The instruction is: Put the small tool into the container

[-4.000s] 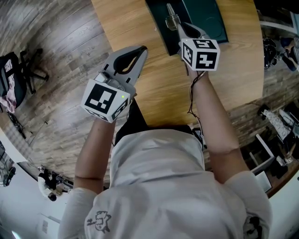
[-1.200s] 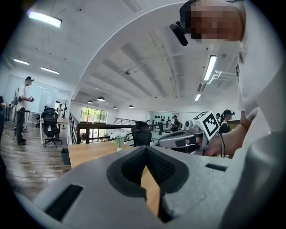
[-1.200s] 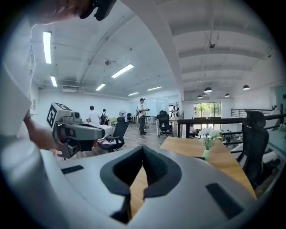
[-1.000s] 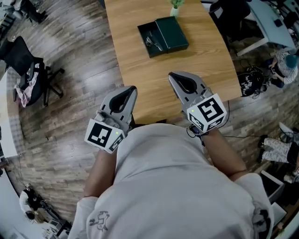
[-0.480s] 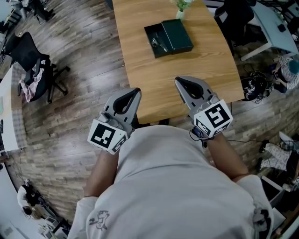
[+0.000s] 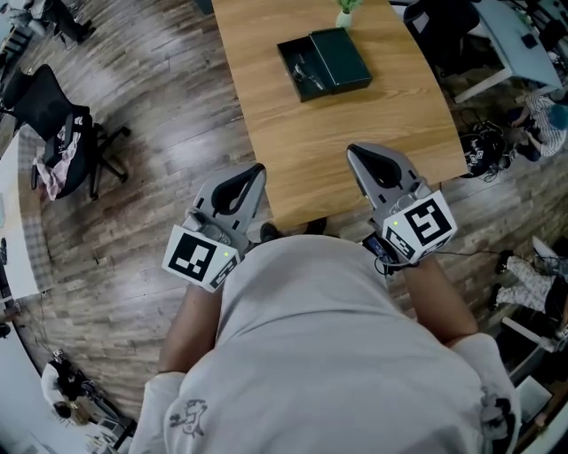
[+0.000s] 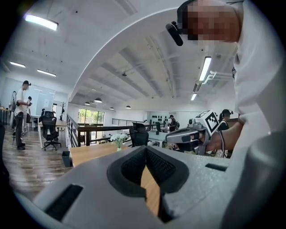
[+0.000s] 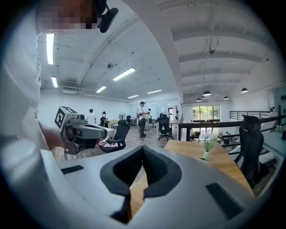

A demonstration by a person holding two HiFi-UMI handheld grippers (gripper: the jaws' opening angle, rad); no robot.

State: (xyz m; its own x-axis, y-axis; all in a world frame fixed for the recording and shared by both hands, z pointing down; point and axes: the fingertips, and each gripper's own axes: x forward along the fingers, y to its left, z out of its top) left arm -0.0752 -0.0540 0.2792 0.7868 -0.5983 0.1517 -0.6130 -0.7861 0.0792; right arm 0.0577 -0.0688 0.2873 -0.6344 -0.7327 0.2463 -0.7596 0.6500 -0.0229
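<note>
An open dark green container (image 6: 342, 55) lies at the far end of the wooden table (image 6: 355, 133). A small metal tool (image 6: 306, 73) rests in its left half. My left gripper (image 6: 256, 168) hovers at the table's near left corner, jaws shut and empty. My right gripper (image 6: 353, 149) hovers over the near edge, shut with nothing in it. Both are well short of the container. In the left gripper view the shut jaws (image 7: 145, 152) point level over the table, with the right gripper (image 7: 192, 134) beside them. The right gripper view shows its shut jaws (image 8: 142, 150) and the left gripper (image 8: 80, 129).
A small vase with flowers (image 6: 346, 11) stands at the table's far edge, behind the container. A black office chair (image 6: 53, 115) is on the floor to the left. Bags and cables (image 6: 484, 146) lie to the right. People stand far off in the room (image 8: 142, 118).
Four seconds ago my right gripper was at the container. Both grippers have since drawn back to the table's near edge. Over the last second they have barely moved.
</note>
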